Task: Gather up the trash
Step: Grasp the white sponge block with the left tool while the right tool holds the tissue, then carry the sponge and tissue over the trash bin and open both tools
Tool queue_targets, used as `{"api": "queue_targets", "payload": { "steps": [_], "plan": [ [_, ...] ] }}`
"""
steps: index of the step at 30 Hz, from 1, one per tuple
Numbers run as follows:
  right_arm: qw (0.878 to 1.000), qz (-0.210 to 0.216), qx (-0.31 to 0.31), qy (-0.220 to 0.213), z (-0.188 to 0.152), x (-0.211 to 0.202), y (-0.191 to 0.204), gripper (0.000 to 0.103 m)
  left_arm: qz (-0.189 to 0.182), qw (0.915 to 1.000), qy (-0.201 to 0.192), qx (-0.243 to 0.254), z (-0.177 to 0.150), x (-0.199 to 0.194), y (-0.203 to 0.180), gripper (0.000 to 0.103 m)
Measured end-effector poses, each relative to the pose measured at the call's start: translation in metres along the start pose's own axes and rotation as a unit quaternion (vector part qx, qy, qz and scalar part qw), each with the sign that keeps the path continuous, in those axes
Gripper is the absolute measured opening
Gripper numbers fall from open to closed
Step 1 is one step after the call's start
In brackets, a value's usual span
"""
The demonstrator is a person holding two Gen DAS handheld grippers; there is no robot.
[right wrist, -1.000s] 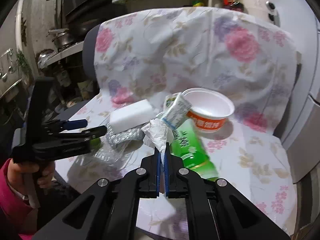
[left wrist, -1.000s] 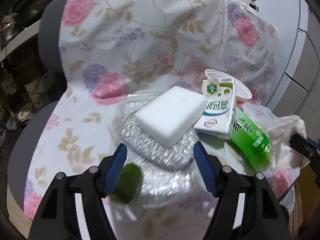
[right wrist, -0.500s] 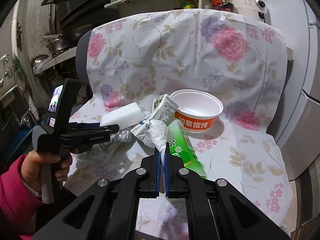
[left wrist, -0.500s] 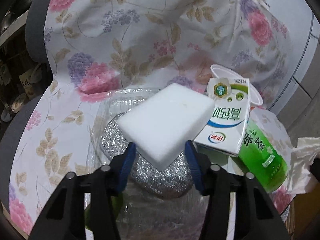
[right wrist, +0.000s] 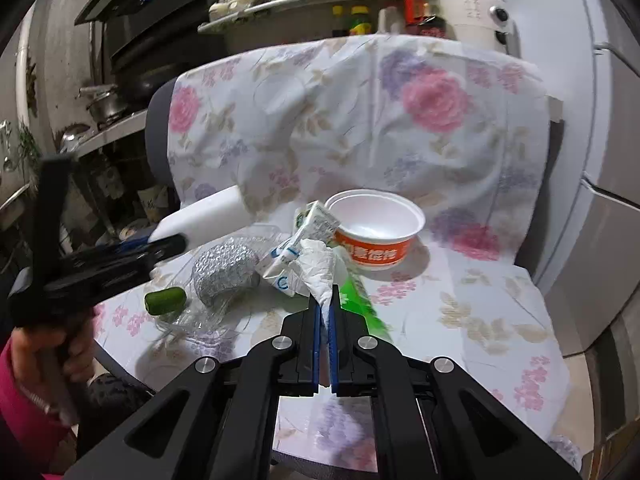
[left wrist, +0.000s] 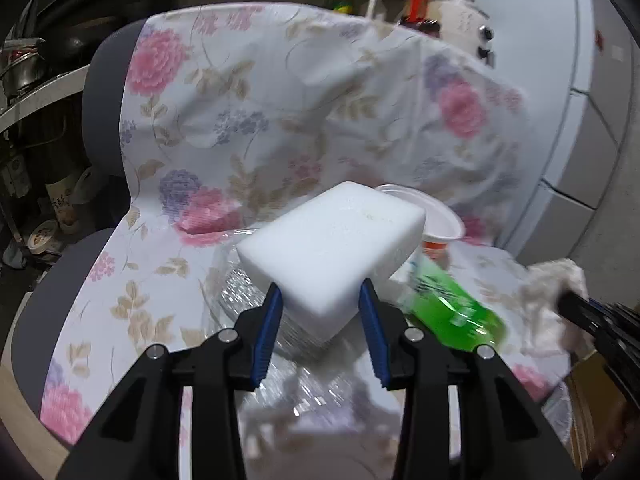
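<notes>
My left gripper (left wrist: 320, 304) is shut on a white foam block (left wrist: 332, 248) and holds it lifted above the seat; the block also shows in the right wrist view (right wrist: 204, 220). My right gripper (right wrist: 326, 312) is shut on a crumpled white tissue (right wrist: 314, 270), also seen in the left wrist view (left wrist: 554, 292). On the flowered cloth lie a silver scouring pad (right wrist: 226, 270) in a clear plastic tray (right wrist: 188, 320), a milk carton (right wrist: 304, 240), a green bottle (left wrist: 452, 312), a green cucumber piece (right wrist: 165, 300) and an orange-and-white bowl (right wrist: 376, 232).
The trash lies on a chair draped with a flowered cloth (right wrist: 360, 120). Shelves with pots stand at the left (right wrist: 104, 104), a shelf with jars and bottles (right wrist: 360, 4) behind. White cabinet fronts (right wrist: 608, 200) are at the right.
My left gripper closed on the foam block and lifted it off the scouring pad. My right gripper pulled back slightly with the tissue still held.
</notes>
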State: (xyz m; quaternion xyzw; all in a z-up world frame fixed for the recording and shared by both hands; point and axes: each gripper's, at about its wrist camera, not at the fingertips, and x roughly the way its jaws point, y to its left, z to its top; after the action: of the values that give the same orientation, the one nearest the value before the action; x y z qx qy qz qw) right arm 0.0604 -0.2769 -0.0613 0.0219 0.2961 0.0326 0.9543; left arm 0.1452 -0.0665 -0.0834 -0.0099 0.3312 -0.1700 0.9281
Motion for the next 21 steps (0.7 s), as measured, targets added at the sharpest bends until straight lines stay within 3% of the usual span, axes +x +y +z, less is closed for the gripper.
{"api": "queue_targets", "payload": {
  "steps": [6,13,21],
  "plan": [
    [0.999,-0.019,0.025,-0.002,-0.012,-0.025,-0.019,0.004,-0.046,0.9988,-0.004,0.020,-0.021,-0.034,-0.035,0.040],
    [0.996,-0.067,0.057,-0.013,-0.040,-0.072,-0.050,0.004,-0.105,0.9928,0.007,0.057,-0.047,-0.040,-0.083,0.040],
    [0.981,-0.153,0.120,-0.020,-0.086,-0.136,-0.113,0.004,-0.200,0.9720,0.010,0.123,-0.072,-0.039,-0.174,0.041]
  ]
}}
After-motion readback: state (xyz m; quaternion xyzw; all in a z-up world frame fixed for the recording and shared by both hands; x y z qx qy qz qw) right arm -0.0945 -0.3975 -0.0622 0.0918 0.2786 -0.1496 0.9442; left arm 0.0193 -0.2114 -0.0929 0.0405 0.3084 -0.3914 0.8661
